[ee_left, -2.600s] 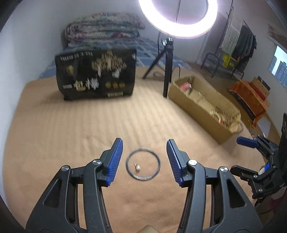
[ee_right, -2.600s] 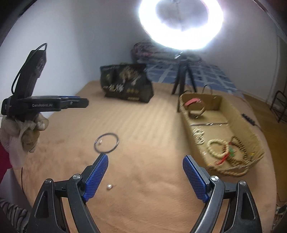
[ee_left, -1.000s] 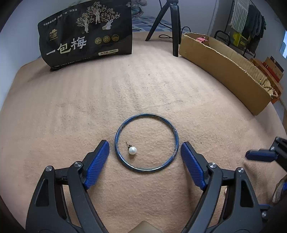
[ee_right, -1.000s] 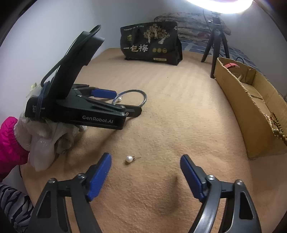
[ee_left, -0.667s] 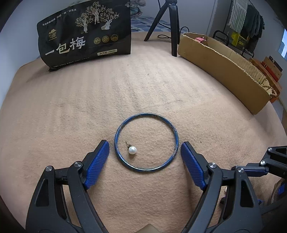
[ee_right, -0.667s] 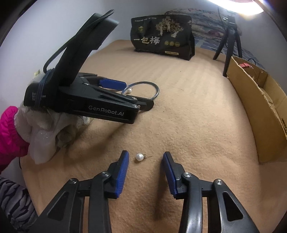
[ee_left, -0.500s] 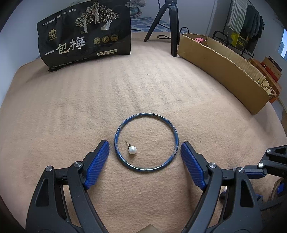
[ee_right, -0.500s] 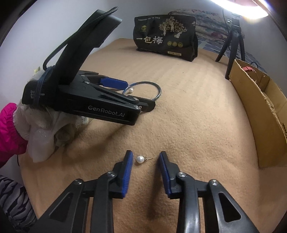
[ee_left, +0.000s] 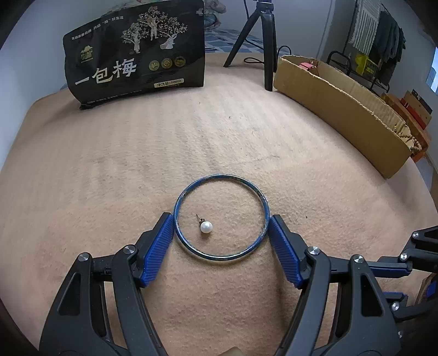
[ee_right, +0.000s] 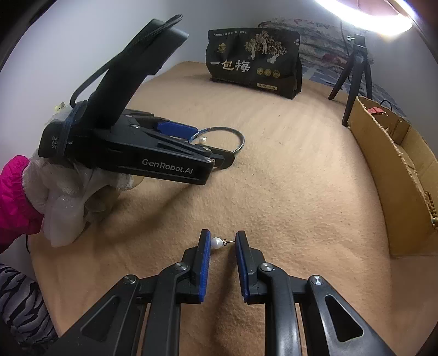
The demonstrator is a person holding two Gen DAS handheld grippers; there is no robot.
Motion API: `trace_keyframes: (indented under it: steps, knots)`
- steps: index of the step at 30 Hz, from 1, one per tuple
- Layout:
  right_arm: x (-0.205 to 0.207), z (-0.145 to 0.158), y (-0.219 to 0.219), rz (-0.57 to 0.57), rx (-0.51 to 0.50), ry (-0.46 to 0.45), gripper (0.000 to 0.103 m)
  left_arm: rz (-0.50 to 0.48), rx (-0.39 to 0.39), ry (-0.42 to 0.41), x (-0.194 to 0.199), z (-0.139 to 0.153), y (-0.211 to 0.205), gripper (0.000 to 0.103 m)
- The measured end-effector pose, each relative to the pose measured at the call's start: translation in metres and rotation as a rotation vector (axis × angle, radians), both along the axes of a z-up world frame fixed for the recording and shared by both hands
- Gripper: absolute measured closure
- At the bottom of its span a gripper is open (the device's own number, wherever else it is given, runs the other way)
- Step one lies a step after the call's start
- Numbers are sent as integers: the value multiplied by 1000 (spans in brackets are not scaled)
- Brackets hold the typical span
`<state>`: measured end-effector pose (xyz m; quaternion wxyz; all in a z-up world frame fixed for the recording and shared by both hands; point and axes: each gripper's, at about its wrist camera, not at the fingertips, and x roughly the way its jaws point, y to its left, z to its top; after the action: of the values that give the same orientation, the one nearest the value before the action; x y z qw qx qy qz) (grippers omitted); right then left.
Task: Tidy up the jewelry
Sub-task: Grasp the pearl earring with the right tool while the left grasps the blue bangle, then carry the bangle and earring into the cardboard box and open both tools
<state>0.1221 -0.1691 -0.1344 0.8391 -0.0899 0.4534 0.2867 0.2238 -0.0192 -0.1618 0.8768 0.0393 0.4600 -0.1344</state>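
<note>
A blue metal bangle [ee_left: 219, 176] lies flat on the tan blanket, and a pearl earring [ee_left: 206, 227] rests inside it. My left gripper [ee_left: 220, 219] straddles the bangle. Its jaws are closing, and both blue pads touch the rim on opposite sides. A second pearl earring [ee_right: 216, 242] lies between the pads of my right gripper [ee_right: 222, 238]. These jaws are closing too, with the pearl against the left pad and the post tip at the right pad. In the right wrist view the left gripper [ee_right: 210, 145] covers part of the bangle [ee_right: 238, 137].
A long cardboard box [ee_left: 342, 104] on the right holds beaded bracelets [ee_left: 410, 139]. A black printed bag [ee_left: 137, 54] stands at the back, beside a tripod [ee_left: 267, 41] under a ring light [ee_right: 369, 11]. A gloved hand [ee_right: 68, 197] holds the left gripper.
The right jaws have narrowed from wide apart to a small gap around the loose pearl earring. The left jaws have come in from clear of the bangle to its rim.
</note>
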Motion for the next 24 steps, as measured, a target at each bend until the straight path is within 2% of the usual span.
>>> trace_keyframes:
  steps: [13,24]
  knots:
    - [3,14,-16,-47,31,-26,86,19,-23,-53,-5,25,2,30]
    - [20,57,-49,-122,77,-112,86,-16,-37,-125,4,65,-23,30]
